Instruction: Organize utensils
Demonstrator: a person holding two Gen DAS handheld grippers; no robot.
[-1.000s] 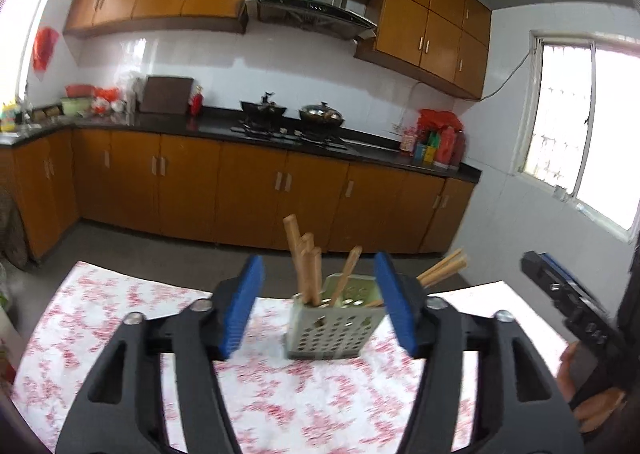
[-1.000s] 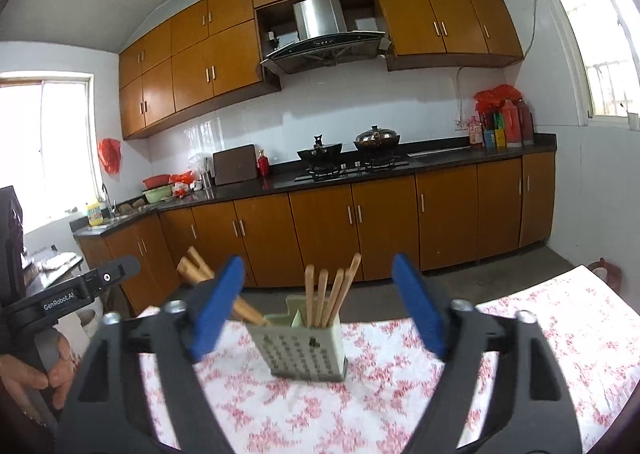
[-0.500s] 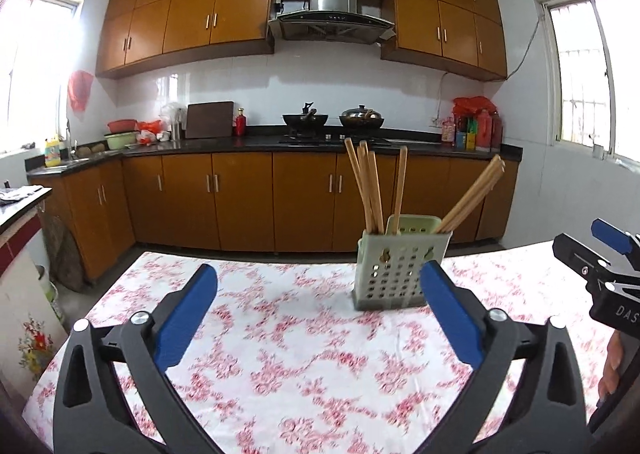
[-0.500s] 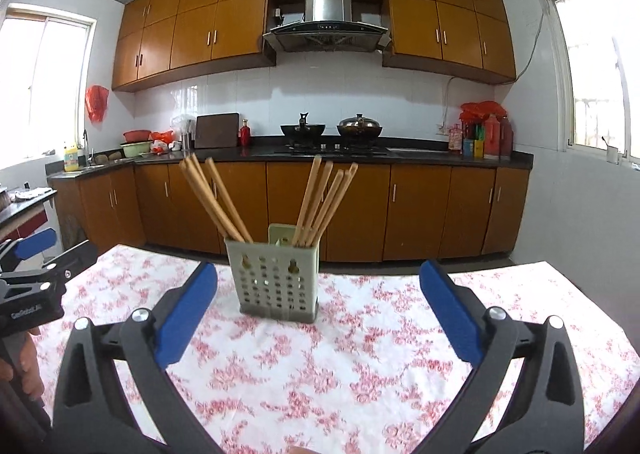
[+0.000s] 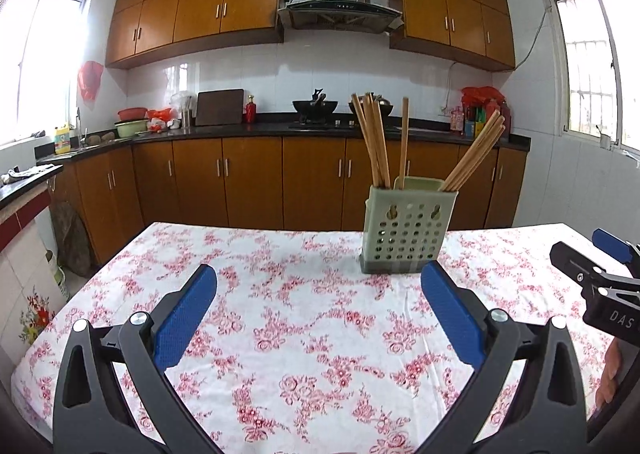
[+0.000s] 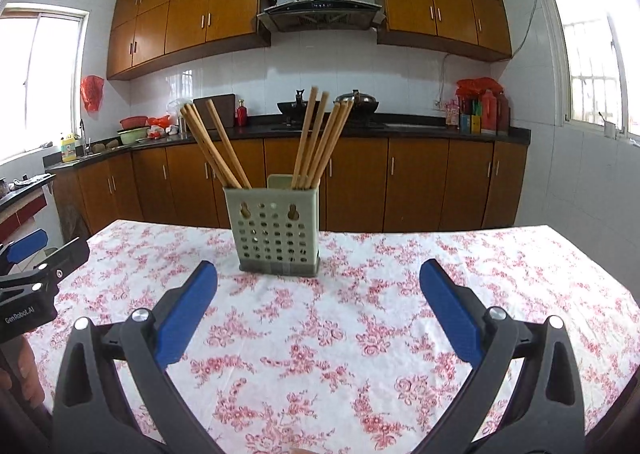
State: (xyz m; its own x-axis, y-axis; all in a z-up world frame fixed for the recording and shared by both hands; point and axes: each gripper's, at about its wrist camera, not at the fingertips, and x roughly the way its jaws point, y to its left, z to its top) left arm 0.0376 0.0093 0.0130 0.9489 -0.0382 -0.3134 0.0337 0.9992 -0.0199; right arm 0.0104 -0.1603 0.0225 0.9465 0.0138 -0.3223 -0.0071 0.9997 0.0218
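Note:
A pale green perforated utensil holder (image 5: pixel 406 230) stands upright on the table, also in the right wrist view (image 6: pixel 274 232). Several wooden chopsticks (image 5: pixel 376 142) (image 6: pixel 320 142) stand in it in two leaning bunches. My left gripper (image 5: pixel 318 294) is open and empty, low over the table, short of the holder and to its left. My right gripper (image 6: pixel 318 290) is open and empty, short of the holder and to its right. Each gripper shows at the edge of the other's view, the right one (image 5: pixel 596 274) and the left one (image 6: pixel 28 266).
The table carries a white cloth with red flowers (image 5: pixel 304 318) (image 6: pixel 400 314). Its far edge lies just behind the holder. Beyond are wooden kitchen cabinets (image 5: pixel 256 182), a dark counter with a stove, and windows on both sides.
Both grippers have pulled back from the holder, levelled out and opened wider. The holder with its chopsticks stays upright on the table and now looks farther away.

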